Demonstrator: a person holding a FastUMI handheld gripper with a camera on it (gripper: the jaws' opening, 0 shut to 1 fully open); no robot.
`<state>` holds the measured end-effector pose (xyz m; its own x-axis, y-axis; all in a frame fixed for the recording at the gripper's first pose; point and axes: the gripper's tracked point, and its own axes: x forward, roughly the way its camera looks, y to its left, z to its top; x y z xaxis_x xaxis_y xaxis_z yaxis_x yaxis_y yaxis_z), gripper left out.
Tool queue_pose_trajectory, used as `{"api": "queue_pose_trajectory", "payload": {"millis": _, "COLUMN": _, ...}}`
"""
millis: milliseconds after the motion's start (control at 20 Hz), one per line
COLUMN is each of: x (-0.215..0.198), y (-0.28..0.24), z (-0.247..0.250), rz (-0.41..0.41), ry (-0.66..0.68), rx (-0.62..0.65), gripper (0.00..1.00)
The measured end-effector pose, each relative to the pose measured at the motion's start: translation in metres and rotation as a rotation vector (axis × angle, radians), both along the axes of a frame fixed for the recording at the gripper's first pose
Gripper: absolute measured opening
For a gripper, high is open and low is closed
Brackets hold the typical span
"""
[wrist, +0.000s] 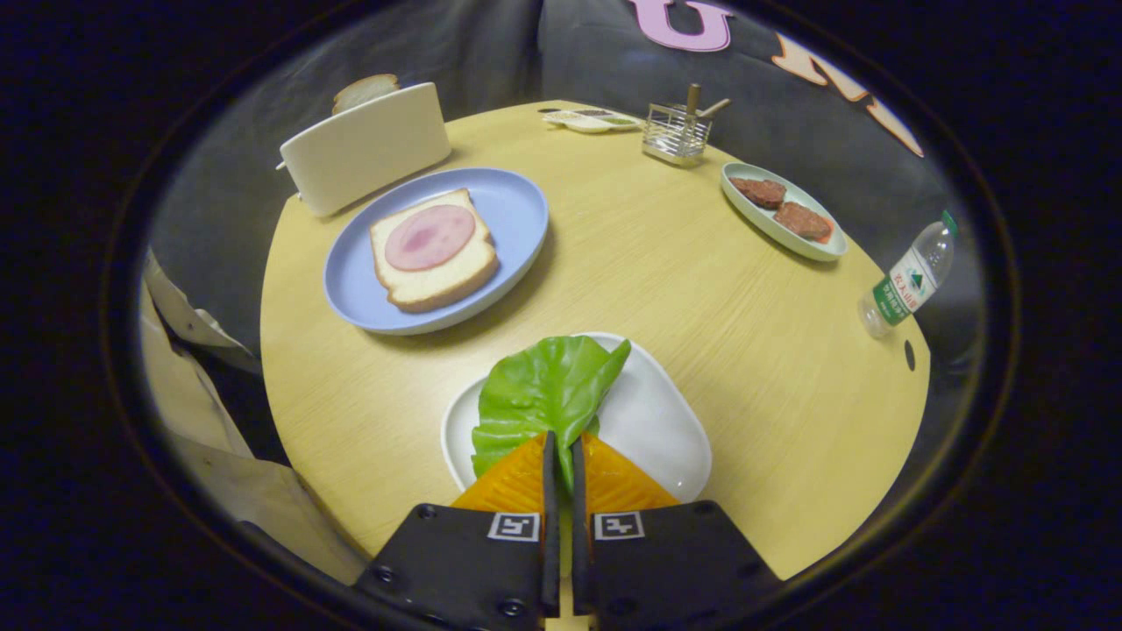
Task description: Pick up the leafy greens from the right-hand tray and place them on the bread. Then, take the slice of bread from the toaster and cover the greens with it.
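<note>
A green leaf (543, 386) lies over the white tray (657, 429) just ahead of my fingers, its near edge pinched in the narrow gap between them. My gripper (561, 438) is shut on that leaf. Beyond the tray, to the left, a slice of bread (438, 276) topped with a round of ham (429, 237) rests on a blue plate (351, 280). Behind the plate stands a cream toaster (368, 149) with another bread slice (364, 89) poking out of its top.
The round wooden table (684, 289) also carries a pale tray with two meat patties (780, 215) at the far right, a wire cutlery holder (675, 131), a small flat tray (592, 120) behind it, and a plastic bottle (907, 280) lying at the right edge. A person's light sleeve (202, 394) is at the left.
</note>
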<state>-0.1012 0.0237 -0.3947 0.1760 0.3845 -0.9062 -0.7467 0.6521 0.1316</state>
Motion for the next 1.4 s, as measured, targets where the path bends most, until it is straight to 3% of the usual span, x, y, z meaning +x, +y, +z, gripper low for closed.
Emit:
{"api": "queue_pose_trajectory", "payload": {"millis": 700, "x": -0.003, "y": 0.031, "z": 0.054, "rz": 0.033, "ry": -0.069, "rx": 0.029, "gripper": 0.09}}
{"api": "queue_pose_trajectory", "payload": {"millis": 1400, "x": 0.011, "y": 0.121, "z": 0.092, "rz": 0.111, "ry": -0.107, "rx": 0.117, "gripper": 0.09}}
